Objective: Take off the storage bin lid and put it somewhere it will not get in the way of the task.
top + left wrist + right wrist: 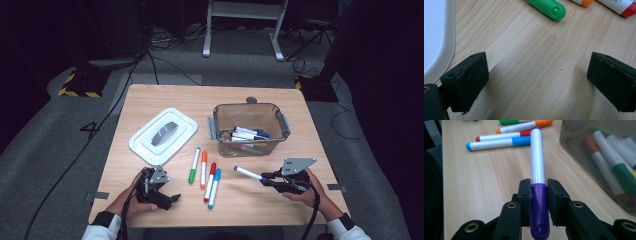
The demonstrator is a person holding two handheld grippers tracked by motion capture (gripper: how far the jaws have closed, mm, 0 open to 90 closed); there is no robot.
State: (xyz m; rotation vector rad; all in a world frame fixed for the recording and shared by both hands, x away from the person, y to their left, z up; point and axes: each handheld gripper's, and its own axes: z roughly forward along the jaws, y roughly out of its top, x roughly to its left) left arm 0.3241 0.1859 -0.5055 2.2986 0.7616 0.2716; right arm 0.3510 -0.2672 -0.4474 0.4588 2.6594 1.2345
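At about five o'clock on the surface point(150, 100), the right tool point(265, 178) is clamped on a purple marker point(248, 173), its jaws pinching the purple cap end while the white barrel sticks out toward ten o'clock, clear of the wood. In the right gripper view the marker point(537, 165) sits straight between the pads, but it is held close to one end, so most of its length hangs free ahead of the grip. That is the weak spot as I see it: a quick swing could let the barrel pivot or slide out, and if the cap is loose the body might pull away from it.

At twelve o'clock from that tool stands the clear bin point(280, 122), already holding several markers. I judge the long free end could knock the bin's near wall or rim if it is brought in low, and a drop from too high could bounce off the markers inside.

Out at nine o'clock from the held marker lie the blue marker point(214, 188), red marker point(210, 181), orange marker point(203, 169) and green marker point(194, 165), close together; a sweep through there would scatter them.

At seven o'clock the left tool point(172, 198) rests with jaws wide apart and nothing between them, near the white lid point(145, 137).
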